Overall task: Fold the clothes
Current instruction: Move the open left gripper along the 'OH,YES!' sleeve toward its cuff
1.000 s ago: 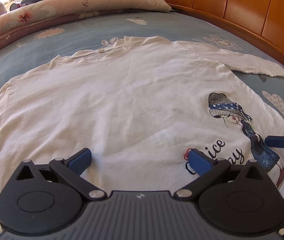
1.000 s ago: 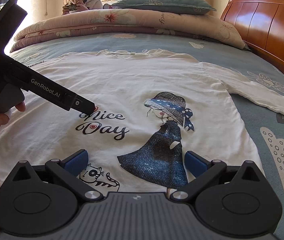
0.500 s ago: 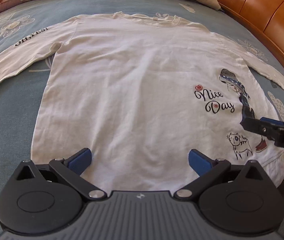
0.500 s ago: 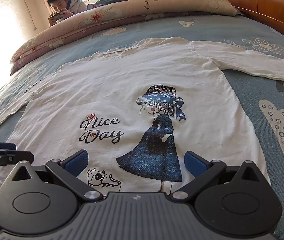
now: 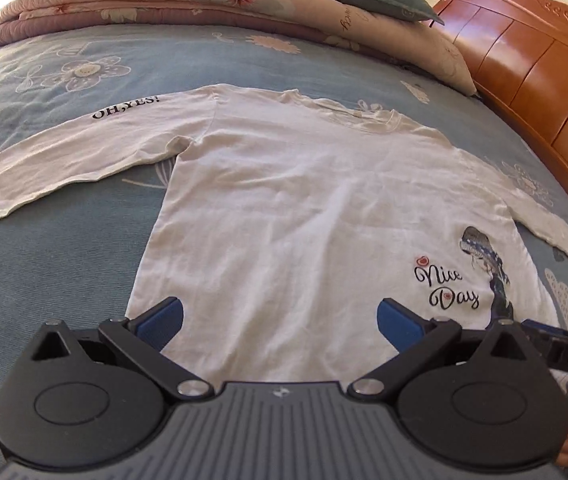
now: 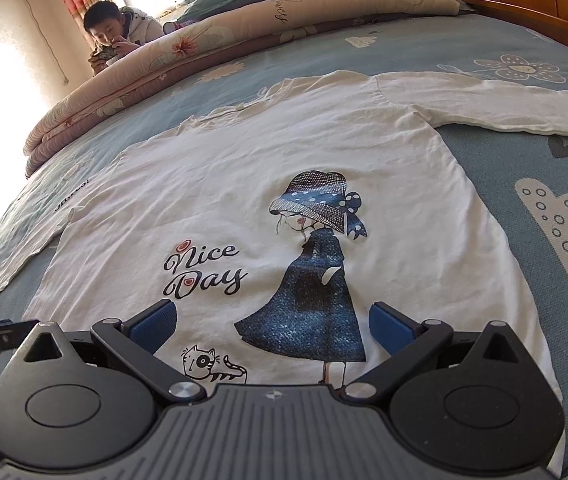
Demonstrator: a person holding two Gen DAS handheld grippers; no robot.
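Shirt [image 5: 324,208] hem sits just under your left gripper [image 5: 280,316] and right gripper [image 6: 272,320], both with jaws spread wide and empty. You've pulled back toward the hem since a second ago, so the whole garment lies flat on the blue bedspread [image 5: 64,240], sleeves out, ready for a first fold.

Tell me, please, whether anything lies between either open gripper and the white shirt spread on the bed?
Nothing visible does. The left gripper and right gripper hang open by the hem of the white shirt, which lies flat on the bedspread with nothing on top.
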